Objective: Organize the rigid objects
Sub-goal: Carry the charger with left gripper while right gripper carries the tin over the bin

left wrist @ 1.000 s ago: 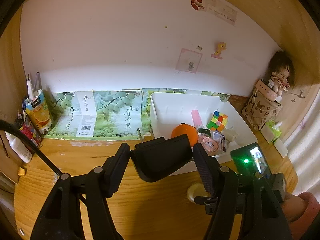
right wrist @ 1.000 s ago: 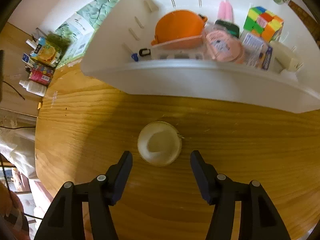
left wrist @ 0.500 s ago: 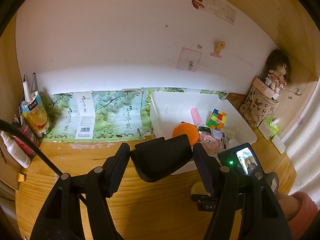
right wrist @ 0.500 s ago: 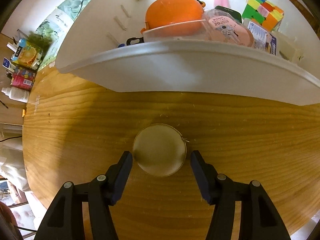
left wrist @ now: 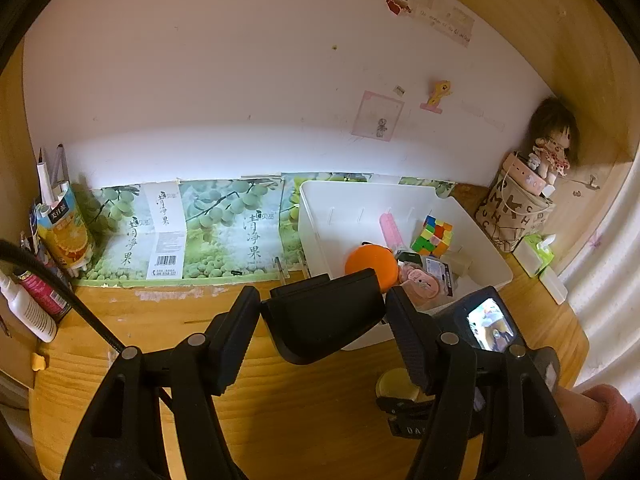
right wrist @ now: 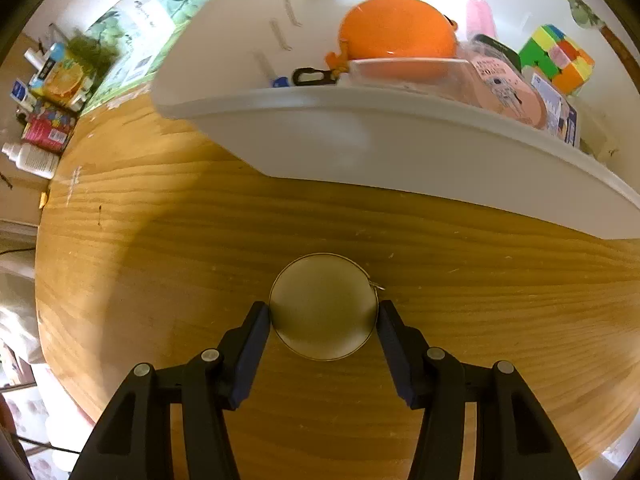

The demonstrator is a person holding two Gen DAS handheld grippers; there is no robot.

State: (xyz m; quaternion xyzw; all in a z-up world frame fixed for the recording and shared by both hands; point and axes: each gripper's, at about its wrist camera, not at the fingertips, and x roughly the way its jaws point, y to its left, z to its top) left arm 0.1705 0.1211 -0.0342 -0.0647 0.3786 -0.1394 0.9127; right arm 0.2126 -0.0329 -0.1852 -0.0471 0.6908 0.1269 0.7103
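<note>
Right gripper [right wrist: 323, 320] – jaws just closing – touches the round tin [right wrist: 323, 307]; white bin [right wrist: 400, 148] at twelve o'clock. Left gripper [left wrist: 322, 314] clamps a black block [left wrist: 324, 316].

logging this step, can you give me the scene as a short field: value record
surface: wooden table
target: round tin on the table, outside the bin
right gripper: straddles the tin, jaws just closing, pads at its sides
left gripper: holds a black object
white bin: orange ball, puzzle cube, pink items
step: tin not yet lifted

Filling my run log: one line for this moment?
right gripper: closing around round tin | left gripper: holding black object | bin: unreached
</note>
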